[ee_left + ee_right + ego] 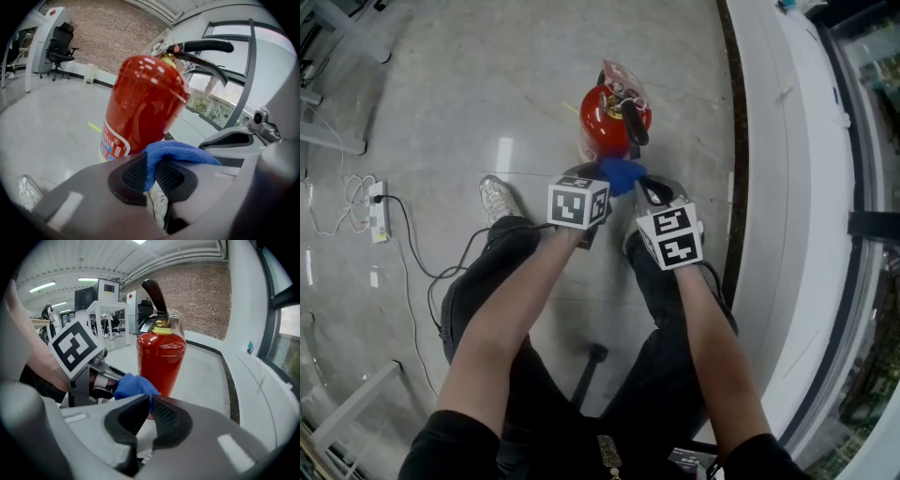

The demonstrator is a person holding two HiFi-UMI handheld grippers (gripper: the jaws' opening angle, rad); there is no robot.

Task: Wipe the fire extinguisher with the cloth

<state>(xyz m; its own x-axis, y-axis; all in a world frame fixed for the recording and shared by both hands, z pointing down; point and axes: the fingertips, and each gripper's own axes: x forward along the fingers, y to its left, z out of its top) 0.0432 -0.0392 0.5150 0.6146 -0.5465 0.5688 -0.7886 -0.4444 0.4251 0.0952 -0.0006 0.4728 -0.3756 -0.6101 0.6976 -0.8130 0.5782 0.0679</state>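
A red fire extinguisher (pixel 612 116) with a black lever stands upright on the grey floor, just beyond both grippers. A blue cloth (pixel 623 173) is bunched between the two grippers, in front of the cylinder. My left gripper (pixel 606 185) is shut on the cloth, and in the left gripper view the blue cloth (pixel 180 152) is pinched between the black pads of the gripper (pixel 151 165), with the extinguisher (pixel 143 110) close behind. My right gripper (pixel 643 190) is also shut on the cloth. In the right gripper view a thin fold of cloth (pixel 136 385) runs into that gripper (pixel 150 404).
A white curved ledge (pixel 787 187) runs along the right side. A power strip (pixel 380 223) with cables lies on the floor at left. The person's shoe (pixel 497 199) and dark trouser legs are just below the grippers. An office chair (pixel 60 47) stands far off.
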